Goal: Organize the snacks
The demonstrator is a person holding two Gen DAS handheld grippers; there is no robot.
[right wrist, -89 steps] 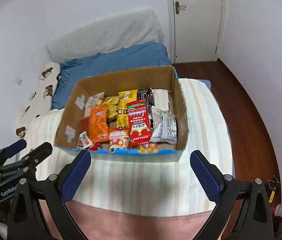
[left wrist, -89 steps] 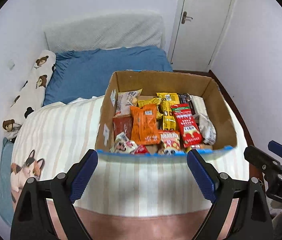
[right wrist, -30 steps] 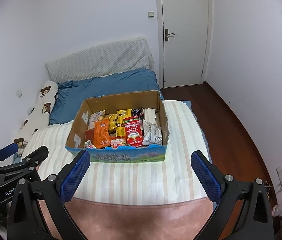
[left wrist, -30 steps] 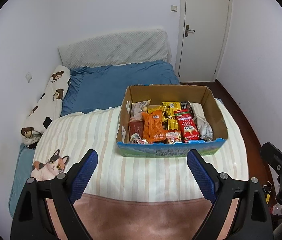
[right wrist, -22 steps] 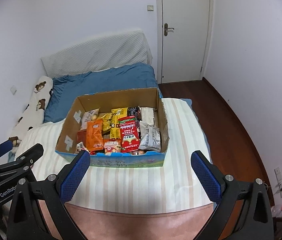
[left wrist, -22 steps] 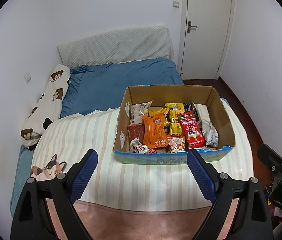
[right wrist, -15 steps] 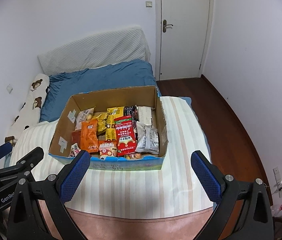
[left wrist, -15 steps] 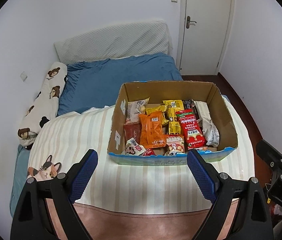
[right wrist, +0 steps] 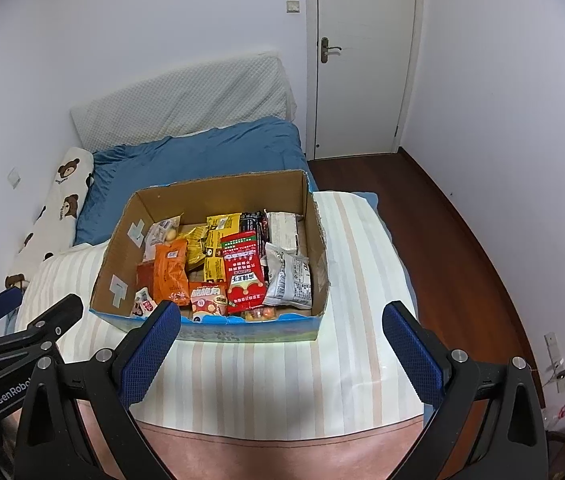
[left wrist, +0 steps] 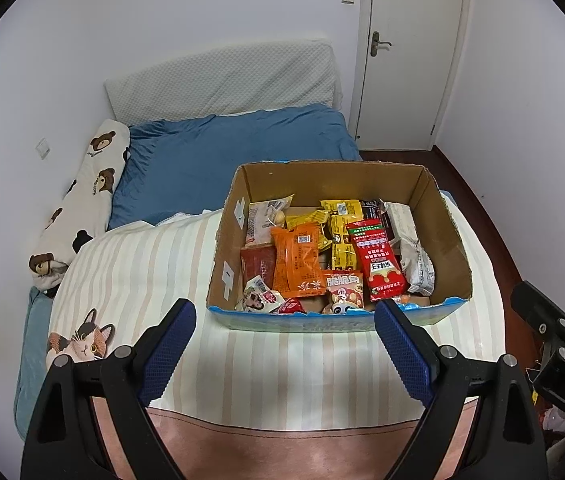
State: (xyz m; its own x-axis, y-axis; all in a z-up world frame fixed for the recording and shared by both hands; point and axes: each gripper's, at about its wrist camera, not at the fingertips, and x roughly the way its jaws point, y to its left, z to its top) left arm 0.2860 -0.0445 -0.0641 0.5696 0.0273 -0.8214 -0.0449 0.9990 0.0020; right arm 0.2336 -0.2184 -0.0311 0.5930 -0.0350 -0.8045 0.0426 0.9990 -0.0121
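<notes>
1. Left gripper (left wrist: pixel 284 322): spread wide, nothing between the blue pads (left wrist: pixel 166 350), poised over the striped blanket (left wrist: pixel 282 364) just short of the box front.
2. Right gripper (right wrist: pixel 282 326): likewise gaping and empty, blue pads (right wrist: pixel 412 354) apart, aimed at the same box from slightly further right.
3. In the right wrist view, left gripper seen side-on at the lower left edge; in the left wrist view, right gripper seen at the lower right edge.
4. Cardboard box (left wrist: pixel 448 236): open-topped, printed blue along its front wall, resting on the striped blanket toward the door side of the bed.
5. Inside, snacks packed flat, many overlapping:
   - orange packet (left wrist: pixel 297 258) left of centre, lying over a dark red packet (left wrist: pixel 257 266);
   - long red packet (left wrist: pixel 378 266) right of centre, running front to back;
   - silver-white packet (left wrist: pixel 416 262) against the right wall;
   - yellow packets (left wrist: pixel 340 234) between the orange and red ones;
   - pale packet (left wrist: pixel 266 218) in the back left corner;
   - small pink-labelled packet (left wrist: pixel 342 286) at the front, between orange and red.
6. Beyond the box: blue sheet (left wrist: pixel 222 156), bear-print pillow (left wrist: pixel 82 196) along the left wall, white headboard pad (left wrist: pixel 222 80).
7. Cat print (left wrist: pixel 82 340) on the blanket near the left finger.
8. White door (right wrist: pixel 362 60) shut, at the far right; dark wood floor (right wrist: pixel 442 220) beside the bed.
</notes>
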